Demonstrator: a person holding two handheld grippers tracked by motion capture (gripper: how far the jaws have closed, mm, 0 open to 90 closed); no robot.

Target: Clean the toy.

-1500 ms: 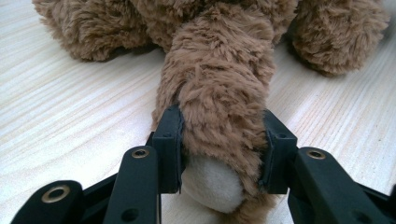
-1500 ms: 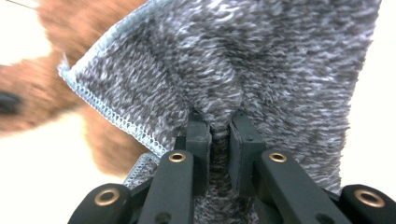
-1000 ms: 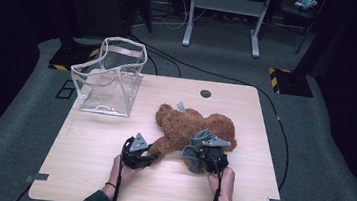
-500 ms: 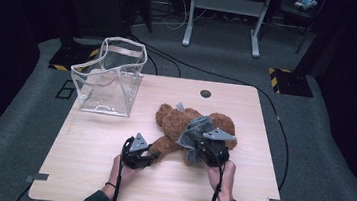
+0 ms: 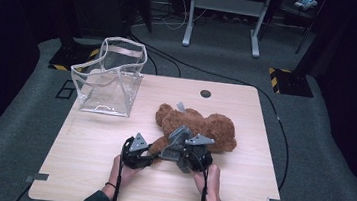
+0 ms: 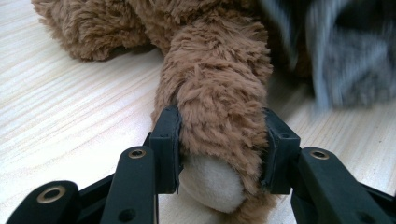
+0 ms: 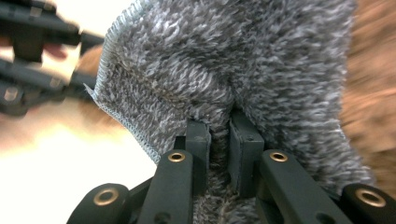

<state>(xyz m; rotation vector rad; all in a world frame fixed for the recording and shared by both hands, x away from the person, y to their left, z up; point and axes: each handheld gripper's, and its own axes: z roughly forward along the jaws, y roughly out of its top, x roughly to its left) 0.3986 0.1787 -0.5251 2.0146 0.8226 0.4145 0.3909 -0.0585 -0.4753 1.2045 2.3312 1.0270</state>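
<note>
At the near middle of the table (image 5: 83, 171), the brown teddy bear (image 5: 204, 126) is lying on its back, and I am dressing it in a grey fleece garment (image 7: 224, 65). My left gripper (image 5: 137, 152) is clamping the bear's leg (image 6: 219, 93) just above the pale foot pad (image 6: 210, 184), plush bulging between the jaws. My right gripper (image 7: 218, 140) is pinching a fold of the garment, jaws nearly together. Both pieces are looking soft, light and floppy; the fleece is likely to stretch and slip, so I am judging its stitched hem (image 7: 119, 116) the firmest place to grip. Compared with a second ago, my right hand is carrying the garment leftward, closer to the held leg, while my left is keeping still. The clear plastic tote bag (image 5: 111, 76) is standing well apart, at the far left.
</note>
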